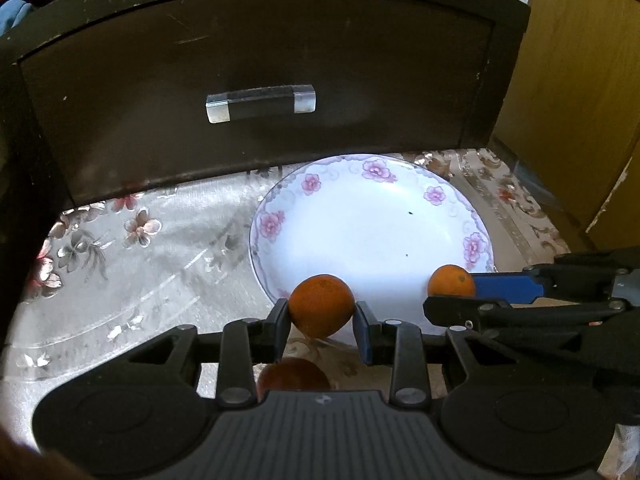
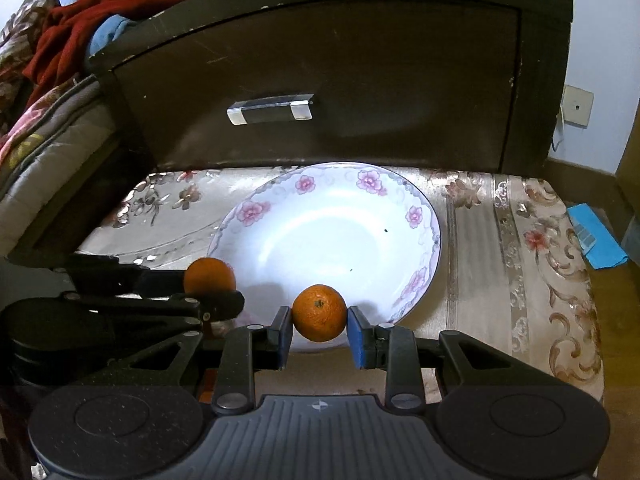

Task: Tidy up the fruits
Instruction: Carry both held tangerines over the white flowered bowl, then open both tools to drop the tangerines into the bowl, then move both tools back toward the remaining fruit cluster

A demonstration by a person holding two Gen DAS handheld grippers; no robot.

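Note:
My left gripper (image 1: 321, 326) is shut on an orange (image 1: 321, 306) and holds it over the near rim of a white plate with pink flowers (image 1: 372, 216). My right gripper (image 2: 319, 334) is shut on a second orange (image 2: 319, 313) at the plate's (image 2: 332, 236) near edge. Each gripper shows in the other's view: the right one (image 1: 460, 294) with its orange (image 1: 451, 281) at the right, the left one (image 2: 212, 292) with its orange (image 2: 209, 275) at the left. A third orange (image 1: 292, 376) lies on the cloth under my left gripper, partly hidden.
The plate rests on a floral tablecloth (image 2: 520, 240). A dark wooden drawer front with a clear handle (image 1: 260, 102) stands upright just behind the plate. Bedding and red cloth (image 2: 60, 48) lie to the left, a blue item (image 2: 596, 240) on the floor at right.

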